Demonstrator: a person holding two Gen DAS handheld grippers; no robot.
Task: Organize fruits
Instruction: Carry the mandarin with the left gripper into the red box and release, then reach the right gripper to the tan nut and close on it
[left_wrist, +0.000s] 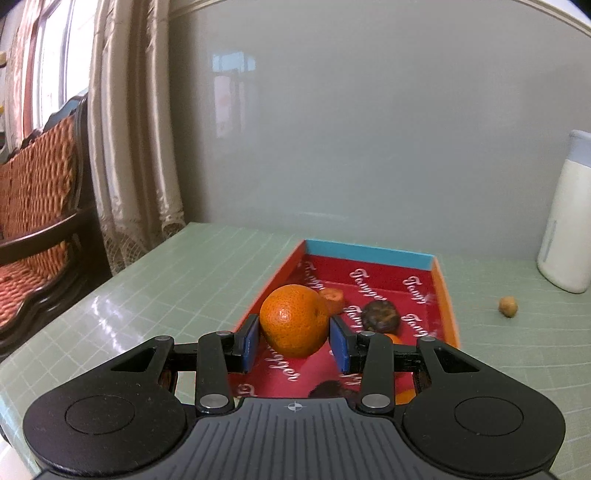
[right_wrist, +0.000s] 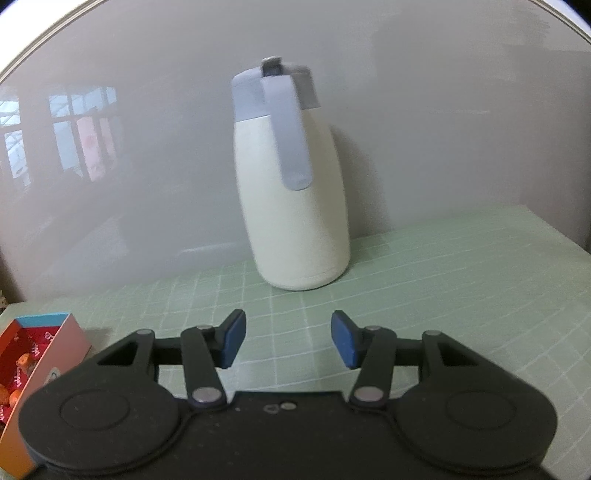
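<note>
- An orange (left_wrist: 294, 320) is held between the pads of the left gripper (left_wrist: 294, 338) above the red box (left_wrist: 369, 254), where several fruits are already gathered.
- One small fruit (left_wrist: 508, 306) is left on the desk (left_wrist: 184, 273) near the jug (right_wrist: 291, 199); the right gripper (right_wrist: 288, 338) is spread wide, empty.

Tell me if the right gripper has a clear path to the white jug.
Probably yes. The right gripper is open and empty, pointing at the white jug, with only bare green mat between them; nothing blocks the approach.

The orange (left_wrist: 294, 319) has a pebbled, slightly glossy peel, and the printed box (left_wrist: 441, 291) around it looks like smooth card. The green tabletop (left_wrist: 166, 280) is a shiny gridded mat. Each matt black plastic gripper carries blue rubbery pads (right_wrist: 341, 338), while the cream jug (right_wrist: 295, 206) looks satin-smooth.
</note>
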